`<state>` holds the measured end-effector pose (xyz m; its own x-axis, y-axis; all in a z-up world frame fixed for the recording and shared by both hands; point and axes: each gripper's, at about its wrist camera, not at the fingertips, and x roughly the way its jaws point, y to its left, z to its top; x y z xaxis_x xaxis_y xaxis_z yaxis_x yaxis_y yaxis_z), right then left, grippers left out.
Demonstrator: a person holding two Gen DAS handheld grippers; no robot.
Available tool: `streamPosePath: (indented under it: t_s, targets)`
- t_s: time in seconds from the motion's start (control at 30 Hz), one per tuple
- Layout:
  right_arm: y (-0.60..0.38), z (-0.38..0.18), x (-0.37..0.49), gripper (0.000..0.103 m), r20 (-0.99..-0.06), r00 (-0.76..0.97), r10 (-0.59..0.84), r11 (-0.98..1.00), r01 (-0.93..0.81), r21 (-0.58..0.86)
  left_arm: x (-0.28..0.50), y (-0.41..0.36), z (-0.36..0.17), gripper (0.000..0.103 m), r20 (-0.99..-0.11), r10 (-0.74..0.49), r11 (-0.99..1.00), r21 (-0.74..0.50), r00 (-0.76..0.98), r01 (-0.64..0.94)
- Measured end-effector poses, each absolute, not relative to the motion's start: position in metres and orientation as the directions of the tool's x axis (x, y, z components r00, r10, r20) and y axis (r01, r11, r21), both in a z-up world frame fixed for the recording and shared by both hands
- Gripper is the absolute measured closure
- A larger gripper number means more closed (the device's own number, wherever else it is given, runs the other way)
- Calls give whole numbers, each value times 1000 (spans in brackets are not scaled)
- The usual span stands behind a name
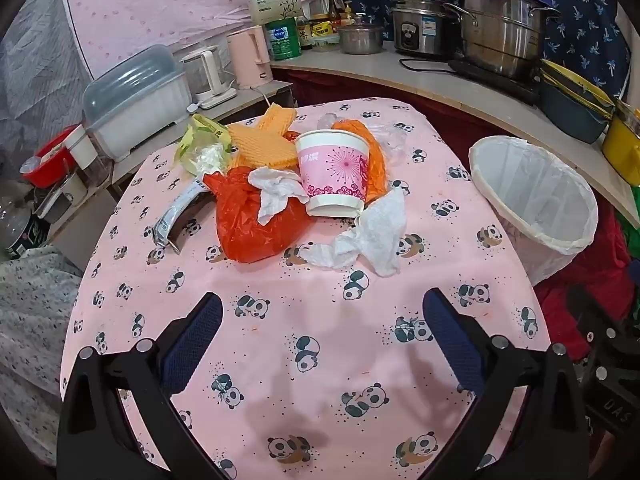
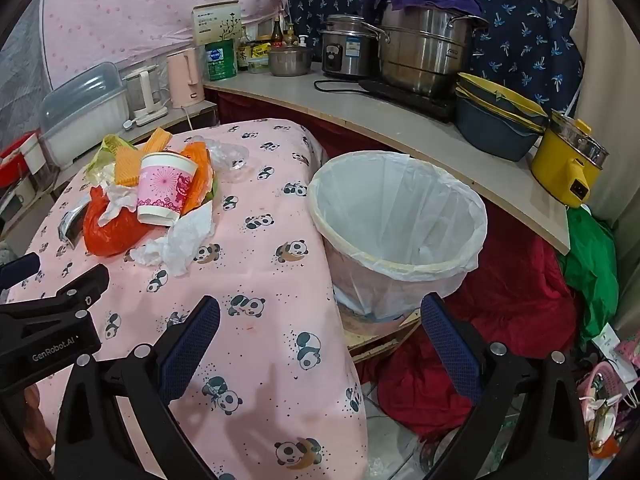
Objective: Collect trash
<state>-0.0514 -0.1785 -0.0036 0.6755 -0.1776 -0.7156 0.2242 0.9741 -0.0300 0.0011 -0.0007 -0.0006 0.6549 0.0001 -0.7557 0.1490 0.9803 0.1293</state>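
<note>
A heap of trash lies on the pink panda tablecloth point(image 1: 312, 320): a pink paper cup point(image 1: 334, 172), a red plastic bag point(image 1: 256, 220), crumpled white tissues point(image 1: 368, 240), orange wafer-like packaging point(image 1: 264, 140), a green wrapper point(image 1: 200, 144) and a silver wrapper point(image 1: 176, 212). My left gripper point(image 1: 322, 316) hovers open over the near cloth, short of the heap, nothing between its fingers. A white-lined waste bin point(image 2: 396, 220) stands to the right of the table. My right gripper point(image 2: 320, 320) is open, over the table's right edge in front of the bin. The cup point(image 2: 166, 188) and tissues point(image 2: 180, 244) lie far left.
A curved counter point(image 2: 360, 108) behind holds steel pots point(image 2: 424, 56), a rice cooker point(image 2: 348, 52), stacked basins point(image 2: 496, 124) and a yellow pot point(image 2: 568, 164). Kettles point(image 1: 250, 56) and a plastic box point(image 1: 136, 96) sit at left. Red cloth point(image 2: 516, 300) lies below the bin.
</note>
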Motion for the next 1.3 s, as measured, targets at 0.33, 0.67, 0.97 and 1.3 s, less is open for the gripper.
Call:
streamPosePath:
  t_s: [0.33, 0.67, 0.97, 1.3]
  targets:
    - [-174, -4, -53, 7, -715, 674, -183, 974, 225, -36, 1, 0, 1, 8, -750, -6, 982, 120, 662, 145]
    - [-173, 0, -52, 7, -714, 676, -184, 974, 225, -38, -4, -1, 3, 8, -737, -27, 979, 116, 675, 165]
    - [-174, 0, -53, 7, -712, 678, -181, 975, 220, -38, -5, 2, 1, 8, -734, -28, 982, 107, 678, 157]
    - [-172, 1, -51, 7, -712, 679, -181, 975, 219, -39, -4, 5, -1, 8, -744, -29, 985, 94, 668, 148]
